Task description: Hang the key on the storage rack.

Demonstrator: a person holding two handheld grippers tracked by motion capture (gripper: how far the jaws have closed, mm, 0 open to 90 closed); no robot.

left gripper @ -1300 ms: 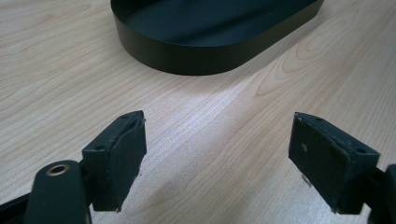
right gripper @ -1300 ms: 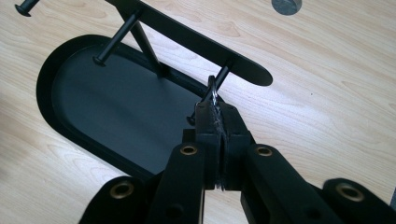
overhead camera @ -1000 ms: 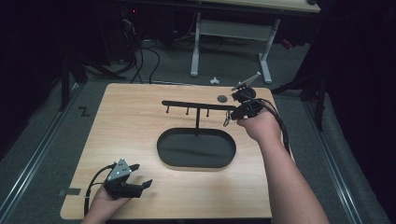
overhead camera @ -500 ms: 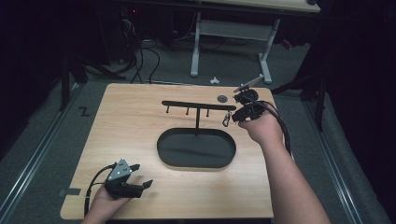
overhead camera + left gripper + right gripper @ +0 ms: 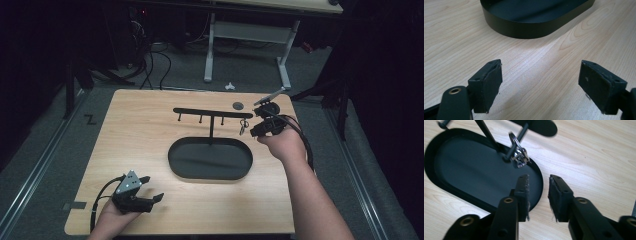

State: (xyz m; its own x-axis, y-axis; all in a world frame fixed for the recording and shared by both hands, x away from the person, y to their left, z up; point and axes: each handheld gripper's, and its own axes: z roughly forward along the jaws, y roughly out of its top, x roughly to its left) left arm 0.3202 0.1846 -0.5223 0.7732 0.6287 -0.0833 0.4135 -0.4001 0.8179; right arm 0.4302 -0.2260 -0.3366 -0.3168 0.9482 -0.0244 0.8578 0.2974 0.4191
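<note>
A black stand has an oval tray base (image 5: 172,160) and a horizontal bar (image 5: 210,112) with several short pegs. A key ring with small keys (image 5: 243,127) hangs from the rightmost peg and hangs over the tray's end (image 5: 461,165) in the right gripper view, keys (image 5: 518,157). My right gripper (image 5: 254,132) sits just right of the keys, its jaws a little apart with nothing between them (image 5: 539,192). My left gripper (image 5: 152,188) rests on the table near the front left corner, wide open and empty (image 5: 540,85), facing the tray's wall (image 5: 524,27).
A small dark disc (image 5: 238,105) lies on the wooden table (image 5: 140,130) behind the bar's right end. Beyond the table's far edge stand white desk legs (image 5: 210,50) and floor cables (image 5: 150,65).
The right gripper has drifted slightly toward the person, staying beside the hanging keys. The left gripper has not moved.
</note>
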